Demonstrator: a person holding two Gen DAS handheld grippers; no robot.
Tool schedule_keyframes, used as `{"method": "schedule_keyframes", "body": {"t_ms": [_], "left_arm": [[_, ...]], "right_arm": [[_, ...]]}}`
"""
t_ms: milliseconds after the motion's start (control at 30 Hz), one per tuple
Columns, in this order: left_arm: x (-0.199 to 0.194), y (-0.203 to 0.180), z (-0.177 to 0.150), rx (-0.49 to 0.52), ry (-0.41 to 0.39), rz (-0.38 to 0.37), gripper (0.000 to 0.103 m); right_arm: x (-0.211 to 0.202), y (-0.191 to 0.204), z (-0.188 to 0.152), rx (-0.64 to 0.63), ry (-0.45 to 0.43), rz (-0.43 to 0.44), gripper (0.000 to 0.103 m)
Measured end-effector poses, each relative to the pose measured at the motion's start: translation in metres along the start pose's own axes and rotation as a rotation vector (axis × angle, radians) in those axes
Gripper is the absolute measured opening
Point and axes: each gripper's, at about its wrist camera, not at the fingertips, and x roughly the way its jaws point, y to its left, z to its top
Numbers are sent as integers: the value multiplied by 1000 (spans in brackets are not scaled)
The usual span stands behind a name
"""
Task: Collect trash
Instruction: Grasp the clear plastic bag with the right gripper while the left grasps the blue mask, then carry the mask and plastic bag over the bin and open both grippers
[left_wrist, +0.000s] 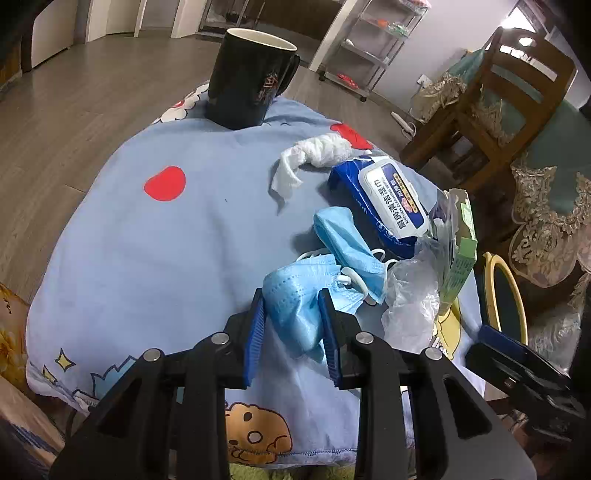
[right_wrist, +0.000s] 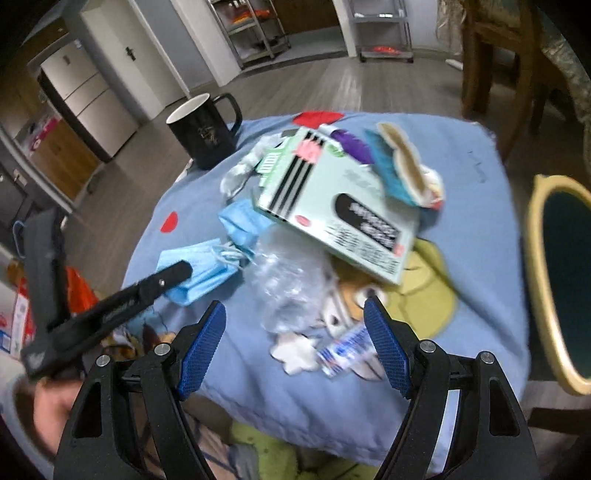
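My left gripper (left_wrist: 291, 295) is shut on a crumpled blue face mask (left_wrist: 295, 295), which also shows in the right wrist view (right_wrist: 199, 273). A second blue mask (left_wrist: 347, 240) lies just beyond it. Clear crumpled plastic (left_wrist: 410, 299) lies to the right, beside a green box (left_wrist: 460, 251), a blue wet-wipes pack (left_wrist: 384, 199) and a white tissue wad (left_wrist: 317, 151). My right gripper (right_wrist: 295, 321) is open and empty above the table's front edge, over the clear plastic (right_wrist: 288, 280) and a small blue-white wrapper (right_wrist: 343, 350). The green box (right_wrist: 332, 214) lies beyond it.
A black mug (left_wrist: 247, 81) stands at the far edge of the blue cloth-covered table (left_wrist: 166, 258). A yellow-rimmed bin (right_wrist: 557, 277) stands to the right of the table. Wooden chairs (left_wrist: 509, 92) are at the back right.
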Motion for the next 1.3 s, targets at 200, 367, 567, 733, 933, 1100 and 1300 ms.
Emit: {"method": "schedule_keyframes", "body": {"t_ms": [200, 367, 567, 733, 933, 1100, 1300], "left_arm": [[1, 0, 1, -1, 8, -1, 28], [0, 1, 0, -5, 8, -6, 28], [1, 0, -1, -1, 6, -4, 28], [-2, -1, -1, 1, -1, -3, 28], [-17, -8, 1, 29, -41, -24, 28], [-34, -19, 2, 75, -76, -43, 26], [-53, -31, 9, 120, -127, -55, 24]], "right_arm": [[36, 10, 9, 9, 56, -26, 62], [40, 13, 2, -28, 73, -5, 28], [8, 21, -7, -87, 33, 60, 20], [-25, 30, -9, -143, -17, 97, 19], [-71, 22, -13, -162, -99, 118, 19], [-90, -3, -10, -105, -146, 107, 19], [-109, -48, -14, -10, -182, 62, 19]]}}
